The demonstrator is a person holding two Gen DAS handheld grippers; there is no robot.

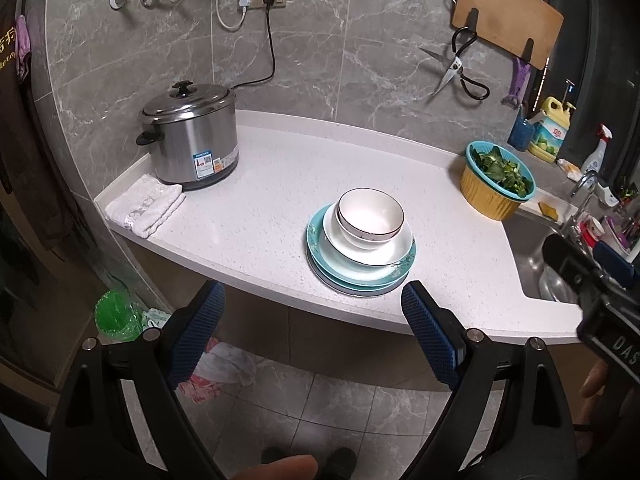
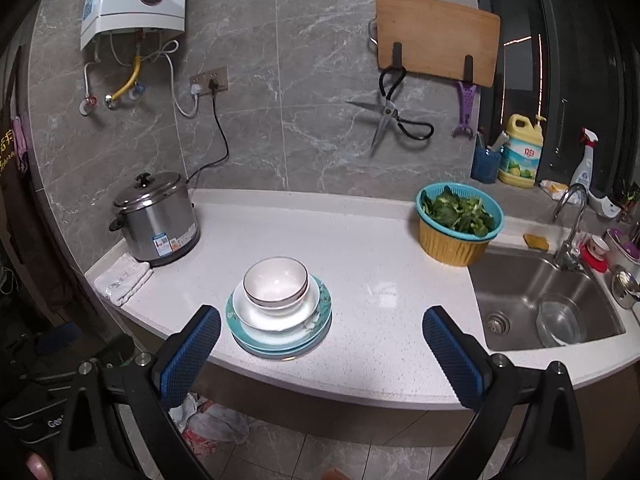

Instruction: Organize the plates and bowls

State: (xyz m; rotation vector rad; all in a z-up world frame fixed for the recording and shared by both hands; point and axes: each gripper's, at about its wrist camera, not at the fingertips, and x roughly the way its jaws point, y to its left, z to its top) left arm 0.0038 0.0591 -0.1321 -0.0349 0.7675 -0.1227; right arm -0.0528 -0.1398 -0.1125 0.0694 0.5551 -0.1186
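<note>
Because smaller pieces nest in wider ones, stack sits stable near counter (image 1: 260,200) front edge — white bowls (image 1: 370,213) on white plate (image 1: 394,251), teal plates (image 1: 320,256) beneath. Left gripper (image 1: 314,312) and right gripper (image 2: 320,332) both spread wide, empty — held off counter, touching nothing.

The bowl (image 1: 370,216) was white with a thin dark rim line. The plate (image 1: 378,256) beneath was white; the lower plates (image 1: 320,256) were teal with a pale floral pattern. The bench (image 1: 260,216) was white and speckled. The wall tiles (image 1: 312,52) were grey with white marbling. The basket (image 2: 460,226) was teal above, yellow and ribbed below. Each gripper (image 2: 322,354) bore blue, textured pads.
</note>
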